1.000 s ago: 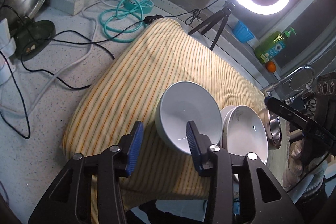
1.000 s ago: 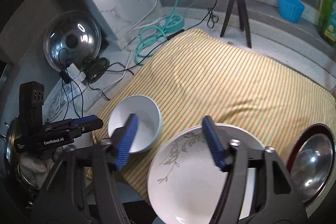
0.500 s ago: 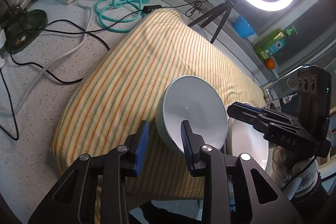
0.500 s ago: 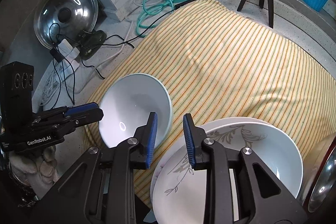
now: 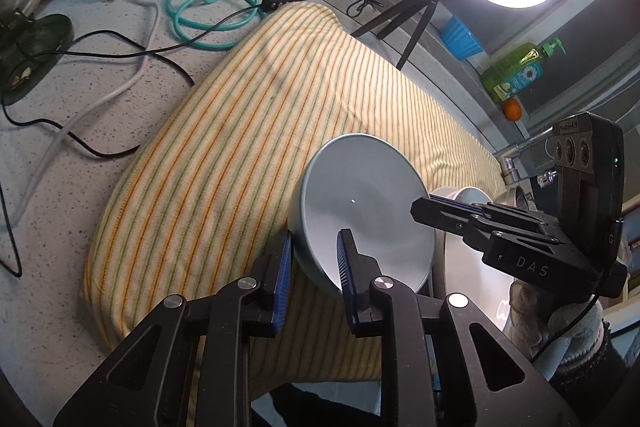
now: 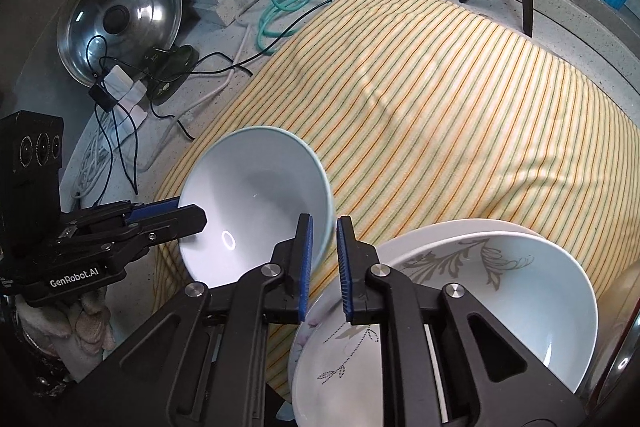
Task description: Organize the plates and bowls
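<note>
A plain pale blue-white ceramic bowl (image 6: 256, 203) is being gripped at two opposite points of its rim and tilted above the near left part of a yellow striped cloth (image 6: 440, 115); the step in hand is judged to be the lifting of this bowl so that it can be stacked with the other crockery.

On the left, the left gripper (image 5: 312, 267) is being held with its blue pads clamped on the near rim of the bowl, one pad outside the wall and one inside, the gap between them narrow and filled by the wall. In the right wrist view its fingers (image 6: 176, 215) are being shown reaching over the bowl's left edge.

Toward the right, the right gripper (image 6: 322, 251) is being held nearly closed on the bowl's right rim, which is passing between its pads; whether both pads are pressing firmly cannot be told for certain, though a grip appears to be made.

Farther right, a white leaf-patterned bowl (image 6: 500, 295) is being supported on a stack of white plates (image 6: 332, 359) at the cloth's near right edge.

The next move is judged to call for the bowl being levelled, carried rightward over that stack, and lowered gently before both grips are released.
</note>
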`<state>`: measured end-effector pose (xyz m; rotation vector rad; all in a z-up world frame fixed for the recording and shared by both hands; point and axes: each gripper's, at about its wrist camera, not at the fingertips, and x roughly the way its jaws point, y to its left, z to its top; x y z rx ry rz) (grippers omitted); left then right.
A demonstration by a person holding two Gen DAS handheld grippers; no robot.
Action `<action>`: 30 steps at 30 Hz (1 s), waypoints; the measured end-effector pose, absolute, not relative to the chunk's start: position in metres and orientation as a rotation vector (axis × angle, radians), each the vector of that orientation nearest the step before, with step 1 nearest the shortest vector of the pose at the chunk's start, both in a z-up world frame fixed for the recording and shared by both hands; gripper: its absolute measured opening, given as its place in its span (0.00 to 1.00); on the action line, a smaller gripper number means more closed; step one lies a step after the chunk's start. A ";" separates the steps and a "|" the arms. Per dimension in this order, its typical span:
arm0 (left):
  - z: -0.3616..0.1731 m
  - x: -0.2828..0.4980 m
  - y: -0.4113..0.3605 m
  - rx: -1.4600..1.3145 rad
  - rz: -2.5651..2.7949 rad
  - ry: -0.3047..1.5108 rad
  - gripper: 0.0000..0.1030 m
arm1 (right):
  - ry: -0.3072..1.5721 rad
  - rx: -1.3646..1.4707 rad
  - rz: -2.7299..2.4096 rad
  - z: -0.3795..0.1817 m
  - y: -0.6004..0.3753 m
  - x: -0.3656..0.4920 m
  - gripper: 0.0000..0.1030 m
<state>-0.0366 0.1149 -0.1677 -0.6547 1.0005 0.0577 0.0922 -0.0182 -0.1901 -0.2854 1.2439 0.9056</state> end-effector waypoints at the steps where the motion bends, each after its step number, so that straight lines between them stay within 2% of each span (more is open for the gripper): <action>1: -0.168 -0.036 0.115 -0.652 0.061 0.998 0.19 | 1.242 -0.285 0.904 -0.190 -0.018 0.092 0.12; 9: -0.161 -0.036 0.114 -0.647 0.073 0.988 0.19 | 1.230 -0.253 0.905 -0.182 -0.020 0.093 0.12; 17: -0.133 -0.029 0.111 -0.613 0.066 0.930 0.19 | 1.183 -0.202 0.903 -0.155 -0.032 0.095 0.12; 30: -0.093 0.003 0.069 -0.547 -0.065 0.865 0.19 | 1.106 -0.096 0.811 -0.111 -0.098 0.112 0.12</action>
